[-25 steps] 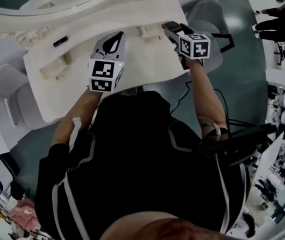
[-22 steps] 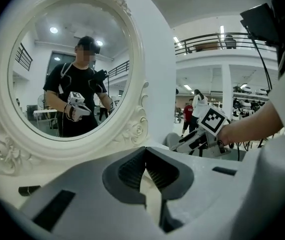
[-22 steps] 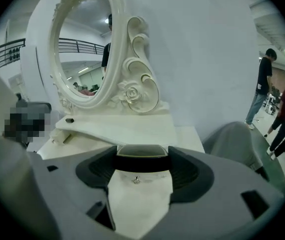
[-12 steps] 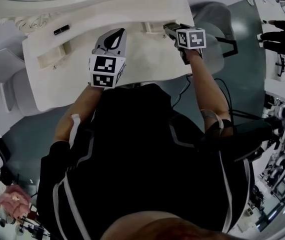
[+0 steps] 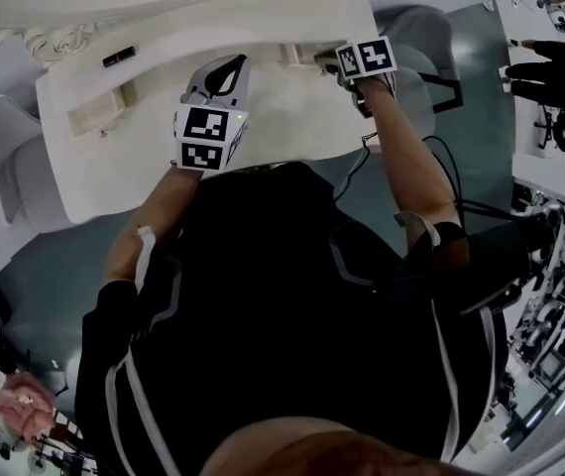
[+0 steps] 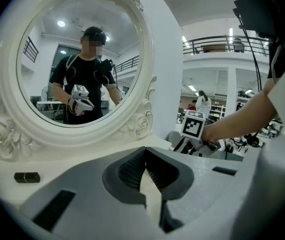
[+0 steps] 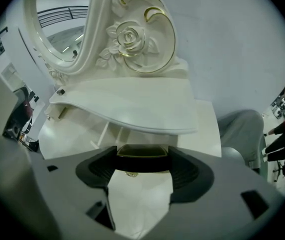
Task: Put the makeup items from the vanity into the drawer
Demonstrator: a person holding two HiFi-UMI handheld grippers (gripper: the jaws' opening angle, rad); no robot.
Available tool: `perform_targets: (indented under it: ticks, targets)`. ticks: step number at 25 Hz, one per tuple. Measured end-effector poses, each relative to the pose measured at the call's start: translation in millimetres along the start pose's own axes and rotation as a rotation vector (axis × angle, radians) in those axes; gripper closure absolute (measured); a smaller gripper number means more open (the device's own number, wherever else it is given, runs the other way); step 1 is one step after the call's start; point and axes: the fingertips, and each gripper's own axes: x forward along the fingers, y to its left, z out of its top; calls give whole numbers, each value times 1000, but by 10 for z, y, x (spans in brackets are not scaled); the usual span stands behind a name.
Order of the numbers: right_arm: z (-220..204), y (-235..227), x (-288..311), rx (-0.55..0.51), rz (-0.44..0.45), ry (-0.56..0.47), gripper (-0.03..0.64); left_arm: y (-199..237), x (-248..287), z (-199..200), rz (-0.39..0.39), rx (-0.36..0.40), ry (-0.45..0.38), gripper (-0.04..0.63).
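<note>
Right gripper (image 7: 142, 165) is clamped on a dark compact (image 7: 142, 156), angled down over the open drawer (image 7: 113, 134), evidently for depositing. Left gripper (image 6: 145, 173) has its jaws together on nothing and is parked clear.

Counter (image 5: 114, 167): plain cream-white.
Mirror frame (image 6: 147, 109): same cream, carved rose pattern. Rose scroll (image 7: 132, 39) is edged in gold.
Left gripper (image 5: 229, 67): light grey shell, dark grey ribbed pads on the jaws, cube with black-and-white square markers.
Right gripper (image 5: 334, 62): same grey, same marker pattern.
Case (image 7: 142, 160) in the right jaws: black body, olive-gold top face, thin gold rim.
Small bar (image 5: 118, 58) on the counter: black.
Person's top (image 5: 263, 296): black with thin white stripes.
Floor (image 5: 45, 266): dull grey-green.
Chair (image 5: 5, 177): white.
</note>
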Motion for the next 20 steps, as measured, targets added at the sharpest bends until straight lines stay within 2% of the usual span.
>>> perform_targets:
  ticks: [4,11,16,20]
  targets:
    - [-25,-7,29,19,11,48,288,-78,-3,25,-56,9,-10,591]
    - [-8,-13,103,26,14,108,288,9,-10,6,-55,-7,9,591]
    - [-15,3,206,67,9,113,288,35,-50,-45,-52,-3,25,591]
    - [20,14,239,42,-14,120,287,95,-84,-34,-44,0,20,591]
